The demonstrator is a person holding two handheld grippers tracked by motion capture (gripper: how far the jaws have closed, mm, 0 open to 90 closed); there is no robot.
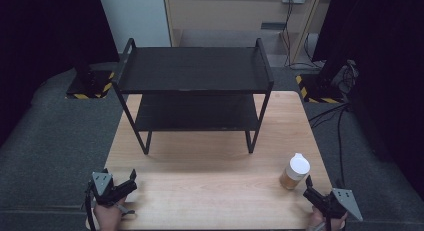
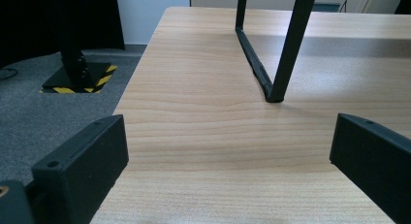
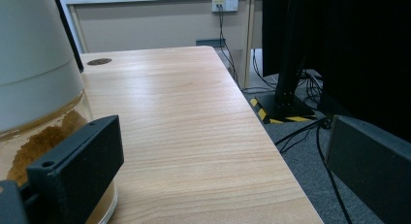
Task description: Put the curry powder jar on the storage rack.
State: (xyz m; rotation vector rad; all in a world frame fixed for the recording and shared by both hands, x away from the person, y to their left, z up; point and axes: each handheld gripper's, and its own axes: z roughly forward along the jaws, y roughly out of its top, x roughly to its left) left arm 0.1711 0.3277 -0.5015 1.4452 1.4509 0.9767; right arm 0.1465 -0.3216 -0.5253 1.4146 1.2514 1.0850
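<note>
Jar [image 1: 294, 172] just beside right tongs [image 1: 311, 189]

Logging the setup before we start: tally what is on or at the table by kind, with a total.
Two-tier black shelf rack: 1
Jar with white lid and brown powder: 1
Handheld claws: 2, the left claw and the right claw, both open and holding nothing
Total: 4
</note>
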